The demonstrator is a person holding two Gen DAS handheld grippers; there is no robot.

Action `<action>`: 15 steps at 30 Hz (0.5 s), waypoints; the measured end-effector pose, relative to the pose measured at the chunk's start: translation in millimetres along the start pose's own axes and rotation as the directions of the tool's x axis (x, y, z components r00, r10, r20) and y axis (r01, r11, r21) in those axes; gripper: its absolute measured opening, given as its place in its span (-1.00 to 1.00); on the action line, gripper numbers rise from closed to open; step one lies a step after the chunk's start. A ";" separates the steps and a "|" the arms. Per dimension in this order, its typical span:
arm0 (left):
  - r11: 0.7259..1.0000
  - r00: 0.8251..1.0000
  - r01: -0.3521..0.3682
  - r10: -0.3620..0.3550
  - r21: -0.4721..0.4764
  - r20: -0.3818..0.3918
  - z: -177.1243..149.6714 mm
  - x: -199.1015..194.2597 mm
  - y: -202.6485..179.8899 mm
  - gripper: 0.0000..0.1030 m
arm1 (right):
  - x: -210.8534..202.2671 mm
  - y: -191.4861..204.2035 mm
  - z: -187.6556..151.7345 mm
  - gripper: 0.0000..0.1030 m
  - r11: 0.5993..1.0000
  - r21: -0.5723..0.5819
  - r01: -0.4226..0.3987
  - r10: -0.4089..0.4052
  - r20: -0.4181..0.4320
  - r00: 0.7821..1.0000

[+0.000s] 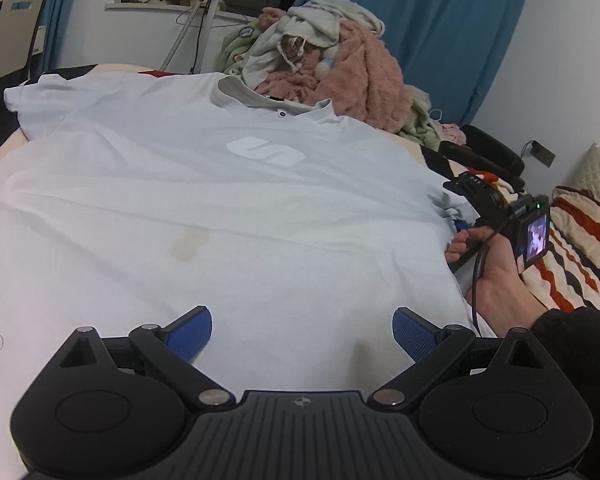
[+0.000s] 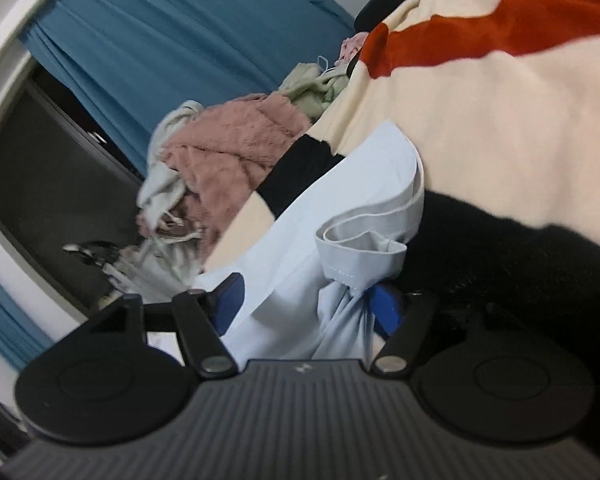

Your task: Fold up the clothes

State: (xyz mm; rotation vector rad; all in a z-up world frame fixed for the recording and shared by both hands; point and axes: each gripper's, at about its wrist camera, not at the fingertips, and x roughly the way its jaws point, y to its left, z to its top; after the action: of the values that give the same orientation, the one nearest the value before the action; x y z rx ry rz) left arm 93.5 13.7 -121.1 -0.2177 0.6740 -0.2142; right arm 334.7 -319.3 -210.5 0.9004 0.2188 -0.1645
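A pale blue T-shirt (image 1: 204, 200) with a white logo lies spread flat, front up, on the bed. In the left wrist view my left gripper (image 1: 304, 332) hovers over the shirt's lower hem, open, with nothing between its blue pads (image 1: 192, 332). A hand holds my right gripper (image 1: 466, 220) at the shirt's right sleeve. In the right wrist view the right gripper (image 2: 308, 306) has its fingers apart, and the bunched sleeve (image 2: 340, 264) lies between them, gathered against the right pad (image 2: 386, 308).
A heap of pink, green and grey clothes (image 1: 332, 60) sits behind the collar. A striped cream, red and black blanket (image 2: 500, 100) covers the bed to the right. Blue curtains (image 1: 440, 20) hang behind, and a chair (image 1: 8, 36) stands at far left.
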 end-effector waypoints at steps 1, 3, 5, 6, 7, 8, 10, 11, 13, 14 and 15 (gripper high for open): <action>1.000 1.000 -0.003 0.003 0.011 0.005 0.0 1.2 -0.8 0.91 | -1.5 2.1 -0.6 0.36 1.000 -0.013 0.015 -0.015 0.017 1.000; 1.000 1.000 -0.011 0.011 0.023 0.008 -0.3 4.7 -2.3 0.91 | -1.9 3.0 -2.8 0.36 1.000 -0.016 0.021 -0.020 0.068 0.997; 0.999 1.000 -0.019 0.018 0.032 0.007 -0.8 8.8 -3.7 0.91 | -4.0 -1.9 -2.3 0.35 1.000 0.007 0.007 -0.008 0.083 0.997; 0.999 1.000 -0.021 0.021 0.034 0.007 -0.7 10.3 -4.2 0.91 | -6.8 -4.5 -1.5 0.34 1.000 0.022 -0.003 0.001 0.090 0.996; 0.999 1.000 -0.020 0.020 0.035 0.007 -0.1 10.5 -4.3 0.91 | -10.4 -6.7 -0.7 0.31 0.999 0.036 -0.005 0.001 0.099 0.995; 0.999 1.000 -0.020 0.020 0.035 0.011 0.3 9.5 -4.2 0.91 | -14.1 -8.9 0.1 0.25 0.999 0.051 -0.007 0.001 0.109 0.994; 0.999 1.000 -0.017 0.017 0.027 0.013 0.7 6.5 -3.1 0.91 | -25.3 -9.9 0.4 0.17 0.998 0.069 0.016 -0.026 0.147 0.989; 1.000 1.000 -0.016 0.015 0.020 0.013 0.8 4.8 -2.4 0.91 | -34.5 -9.0 0.0 0.12 0.996 0.068 0.053 -0.065 0.186 0.980; 1.000 1.000 -0.009 0.009 0.011 0.018 1.2 0.7 -1.4 0.91 | -33.0 -7.8 1.0 0.12 0.996 0.049 0.069 -0.076 0.176 0.981; 1.000 1.000 -0.006 0.005 0.011 0.023 1.3 -2.0 -1.7 0.91 | -32.2 -7.2 1.5 0.10 0.996 0.039 0.076 -0.082 0.172 0.982; 1.000 1.000 -0.002 0.002 0.011 0.028 1.4 -4.6 -2.0 0.91 | -31.4 -6.6 1.9 0.09 0.996 0.029 0.084 -0.087 0.167 0.982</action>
State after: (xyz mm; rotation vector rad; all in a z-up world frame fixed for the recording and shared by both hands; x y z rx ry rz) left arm 90.6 13.2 -116.8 -0.2091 0.6452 -0.2128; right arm 303.1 -323.3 -206.3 0.8944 0.0988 -0.3219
